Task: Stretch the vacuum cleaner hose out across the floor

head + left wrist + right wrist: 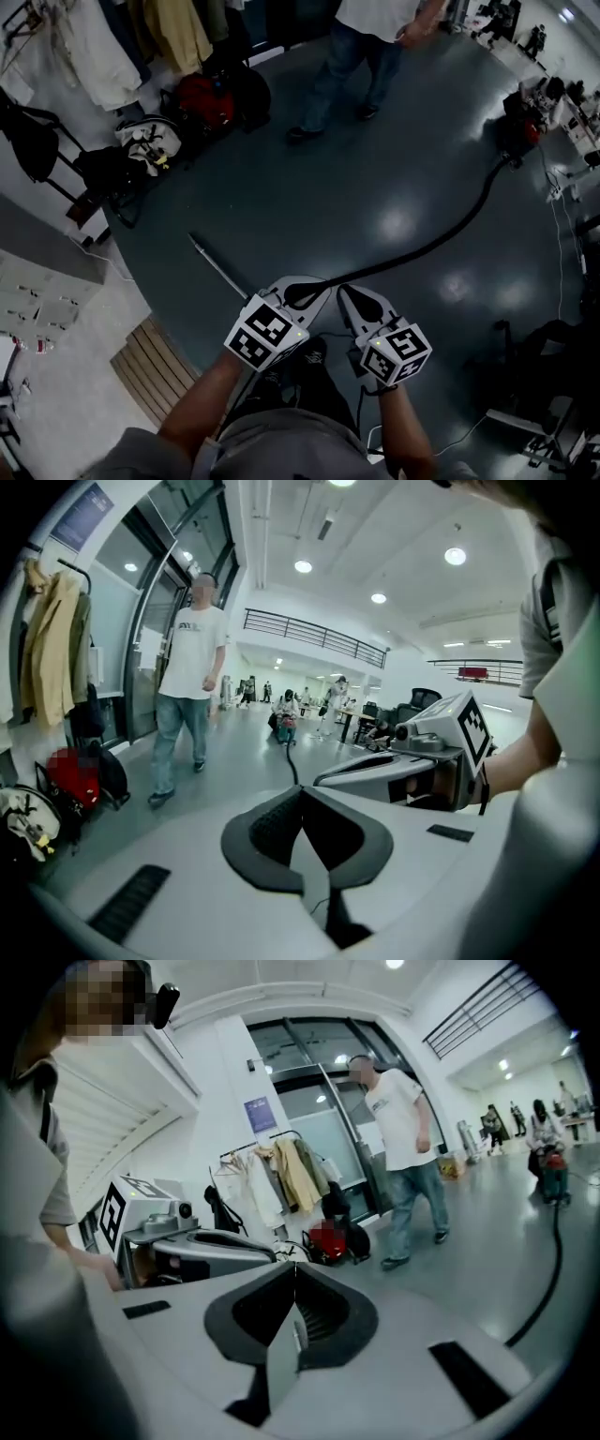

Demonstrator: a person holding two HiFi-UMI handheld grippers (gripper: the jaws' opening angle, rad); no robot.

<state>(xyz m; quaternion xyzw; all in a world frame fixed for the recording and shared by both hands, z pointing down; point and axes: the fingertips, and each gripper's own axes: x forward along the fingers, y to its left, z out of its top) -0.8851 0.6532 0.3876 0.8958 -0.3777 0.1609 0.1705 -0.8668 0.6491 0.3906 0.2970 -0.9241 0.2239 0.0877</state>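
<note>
The black vacuum hose (450, 234) lies in a long curve on the dark floor. It runs from the vacuum cleaner (516, 131) at the far right toward me and disappears behind my grippers. My left gripper (305, 291) and right gripper (349, 295) are held side by side in front of my chest, well above the floor. Both are shut with nothing between the pads. In the left gripper view the left gripper (302, 794) points along the hose (291, 761) to the cleaner (284, 728). The right gripper (295, 1274) has the hose (553, 1269) off to its right.
A person in a white T-shirt and jeans (356, 56) walks at the far side. Coats on a rack (94, 47) and bags (202, 98) crowd the left. A thin metal wand (217, 266) lies on the floor near a slatted wooden panel (155, 370). Desks and cables (562, 178) line the right.
</note>
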